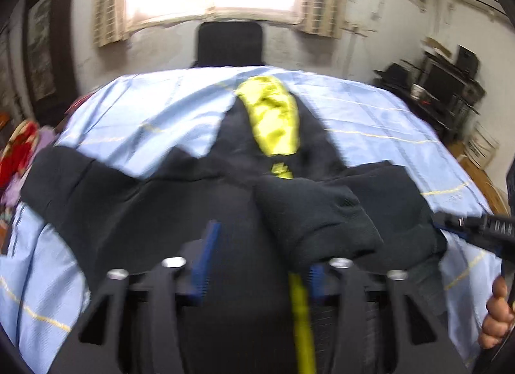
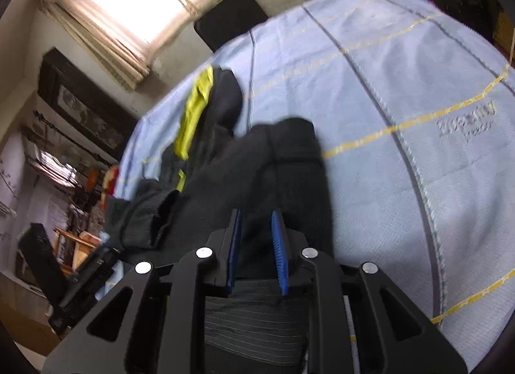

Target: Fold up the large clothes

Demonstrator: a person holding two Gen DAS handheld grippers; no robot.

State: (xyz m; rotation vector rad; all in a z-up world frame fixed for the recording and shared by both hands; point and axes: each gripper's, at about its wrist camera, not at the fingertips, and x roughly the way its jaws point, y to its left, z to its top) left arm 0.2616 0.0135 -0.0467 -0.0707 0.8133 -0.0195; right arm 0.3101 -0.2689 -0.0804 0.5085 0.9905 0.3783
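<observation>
One big black jacket with a bright yellow-green lining [image 1: 180, 200] lies rumpled on the light blue checked bedsheet [image 1: 379, 123]. Left gripper [image 1: 260, 261] has its blue pads apart with fabric bunched between; right gripper [image 2: 257, 245] looks clamped on a dark sleeve.

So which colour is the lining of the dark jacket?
Bright yellow-green lining, inside the black jacket; the left wrist view shows it best.
</observation>
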